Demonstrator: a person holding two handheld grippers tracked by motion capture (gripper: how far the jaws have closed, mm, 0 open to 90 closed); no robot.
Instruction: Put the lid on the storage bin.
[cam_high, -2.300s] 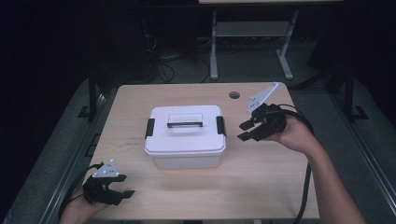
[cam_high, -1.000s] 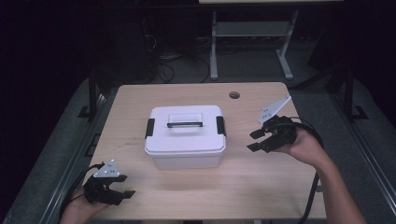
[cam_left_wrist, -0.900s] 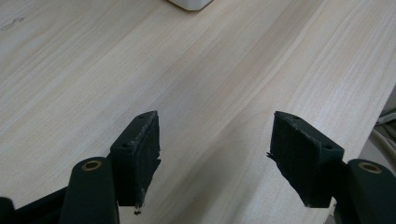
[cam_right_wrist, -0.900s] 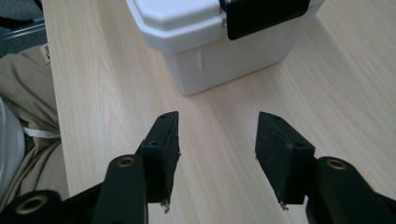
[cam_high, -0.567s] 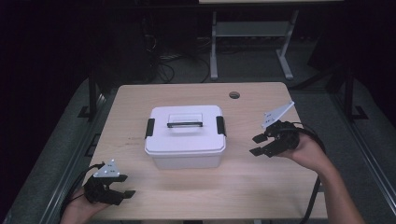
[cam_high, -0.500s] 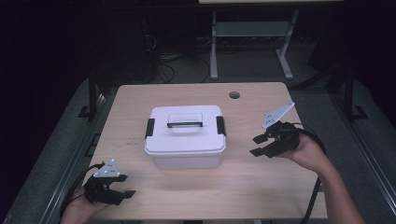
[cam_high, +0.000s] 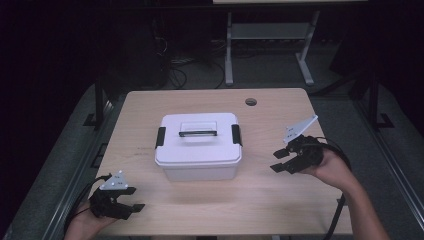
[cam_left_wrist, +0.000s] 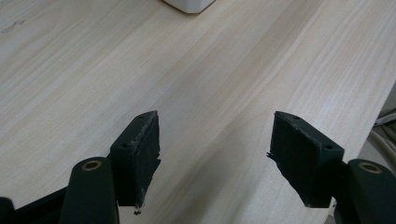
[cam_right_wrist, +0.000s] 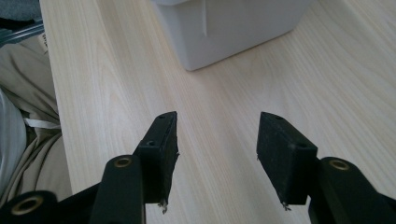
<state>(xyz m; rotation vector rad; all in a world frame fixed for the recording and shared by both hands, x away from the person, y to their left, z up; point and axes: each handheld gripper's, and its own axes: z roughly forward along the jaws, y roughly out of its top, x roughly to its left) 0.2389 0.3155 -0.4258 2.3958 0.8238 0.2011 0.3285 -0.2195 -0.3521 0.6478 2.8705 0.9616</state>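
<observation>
We look down on the table (cam_high: 280, 200), a pale wood-grain top, rectangular, with a small round cable hole (cam_high: 251, 102) out toward one o'clock of the middle. Sitting near the centre of it is the white box (cam_high: 198, 146), a smooth plastic tub with rounded corners and a lid (cam_high: 198, 137) resting flat on top. Its long axis runs from nine o'clock to three o'clock across the table, and its short ends face the two side edges. With the lid on, we cannot tell what is inside. A clear handle (cam_high: 197, 128) with a dark bar lies flat along that same long axis in the lid's recess, and a black latch (cam_high: 160, 136) sits at the nine o'clock end with another black latch (cam_high: 236, 134) at the three o'clock end.

Over at three o'clock of the box, well apart from it, our right gripper (cam_high: 280, 161) hovers above the wood, its tips aimed toward the box. In the right gripper view its black jaws stand parted with nothing between them, bare table in the gap, and the box's lower corner (cam_right_wrist: 224, 32) lies ahead at twelve o'clock. The pads (cam_right_wrist: 280, 154) look rough and frayed at the edges.

Down at seven o'clock of the box, by the table's near edge, our left gripper (cam_high: 131, 210) rests low. Its jaws stand wide and empty, matte black pads (cam_left_wrist: 299, 161) over plain wood grain.
</observation>
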